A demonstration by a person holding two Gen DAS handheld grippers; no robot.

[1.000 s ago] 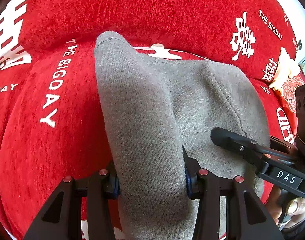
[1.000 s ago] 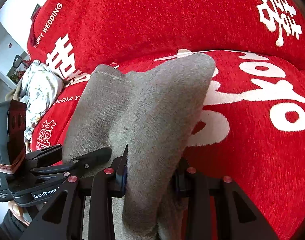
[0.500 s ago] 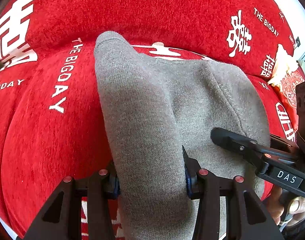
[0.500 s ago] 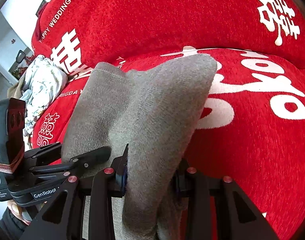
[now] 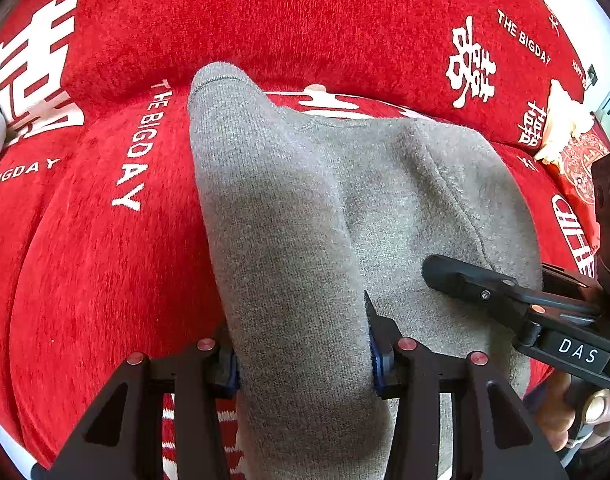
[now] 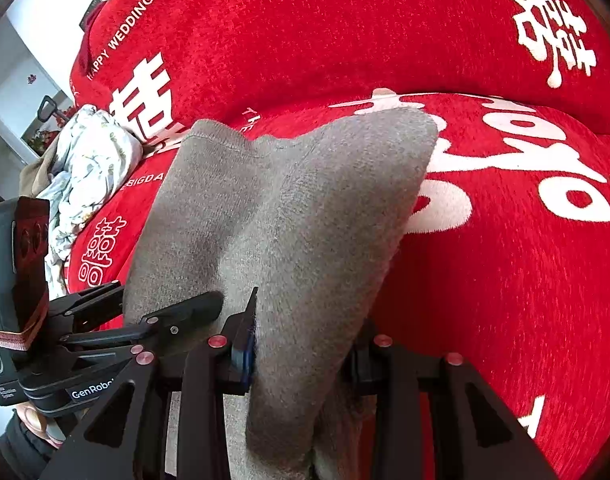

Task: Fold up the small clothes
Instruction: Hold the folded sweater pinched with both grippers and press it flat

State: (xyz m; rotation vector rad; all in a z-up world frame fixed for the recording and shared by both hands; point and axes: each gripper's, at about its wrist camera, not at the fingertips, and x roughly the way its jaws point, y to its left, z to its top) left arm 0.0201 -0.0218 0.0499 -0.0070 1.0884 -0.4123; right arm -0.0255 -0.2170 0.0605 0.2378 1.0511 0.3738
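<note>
A grey knit garment (image 5: 305,208) is held up over a red sofa, stretched between both grippers. My left gripper (image 5: 303,356) is shut on the garment's left side, with the cloth draped over its fingers. My right gripper (image 6: 301,344) is shut on the garment's (image 6: 289,216) right side. Each gripper shows in the other's view: the right one (image 5: 505,300) at the right of the left wrist view, the left one (image 6: 145,328) at the lower left of the right wrist view. The fingertips are hidden in cloth.
The red sofa cover (image 5: 105,260) with white lettering fills both views. A crumpled white floral cloth (image 6: 85,168) lies at the sofa's left end. A cream and red patterned item (image 5: 569,140) sits at the sofa's right end.
Both grippers keep their hold on the garment. The views have shifted slightly, with the sofa sliding a little in the frame; the garment's pose between the grippers is unchanged.
</note>
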